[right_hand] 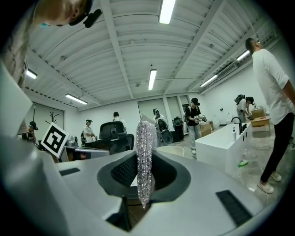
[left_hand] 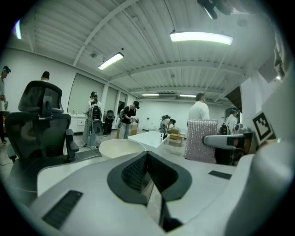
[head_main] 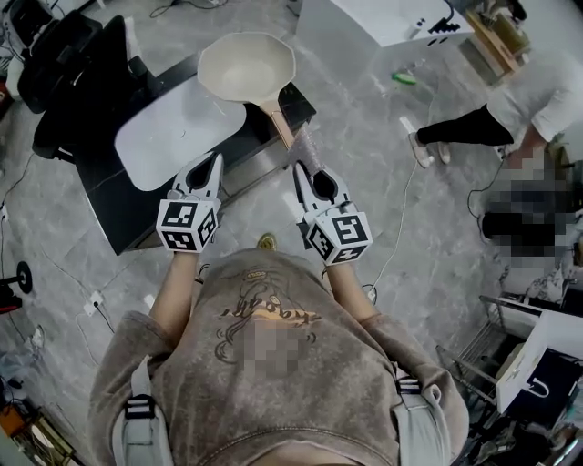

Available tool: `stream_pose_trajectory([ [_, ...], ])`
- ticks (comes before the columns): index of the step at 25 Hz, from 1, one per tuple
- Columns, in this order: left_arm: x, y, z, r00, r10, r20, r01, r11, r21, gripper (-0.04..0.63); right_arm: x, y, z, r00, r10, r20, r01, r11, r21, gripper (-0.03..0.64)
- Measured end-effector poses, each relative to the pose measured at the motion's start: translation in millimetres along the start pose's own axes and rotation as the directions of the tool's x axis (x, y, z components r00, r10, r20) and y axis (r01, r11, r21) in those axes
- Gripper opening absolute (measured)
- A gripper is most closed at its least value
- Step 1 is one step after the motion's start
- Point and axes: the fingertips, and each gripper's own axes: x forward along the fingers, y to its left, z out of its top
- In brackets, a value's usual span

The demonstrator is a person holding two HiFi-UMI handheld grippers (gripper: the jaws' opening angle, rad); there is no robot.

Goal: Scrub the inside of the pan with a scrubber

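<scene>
With the scrubber (right_hand: 145, 152) clamped in your right hand-held gripper (right_hand: 144, 174) and your left hand-held gripper (left_hand: 148, 160) closed empty, the pan (head_main: 246, 68) apparently awaits scrubbing.

Dark table (head_main: 118, 209) stands on a grey tiled floor (head_main: 383, 164). A white oval board (head_main: 178, 127) lies flat on the table top. Black office chair (head_main: 64, 64) just beside the table's far-left end. White counter (head_main: 383, 18) well apart from the table, to its far right. Small green item (head_main: 404, 79) right of the table, toward that counter. Person (head_main: 492, 123) in white top and black trousers stands further right of the table. Thin cable (head_main: 401, 218) trails over the floor right of the table. White paper bag (head_main: 533, 364) well apart from the table, near right.
</scene>
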Motion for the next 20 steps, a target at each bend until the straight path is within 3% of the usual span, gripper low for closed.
stream_pose_trajectory([
  [9, 41.8, 32.0, 4.9, 0.997, 0.081, -0.016, -0.081, 0.995, -0.049, 0.017, 50.3, -27.4, 3.3, 0.998, 0.051, -0.024, -0.051, 0.999, -0.005, 0.081],
  [20, 94.2, 77.5, 8.7, 0.995, 0.09, -0.045, -0.092, 0.995, -0.049, 0.017, 106.3, -53.0, 11.1, 0.999, 0.034, -0.04, -0.035, 0.999, -0.009, 0.081],
])
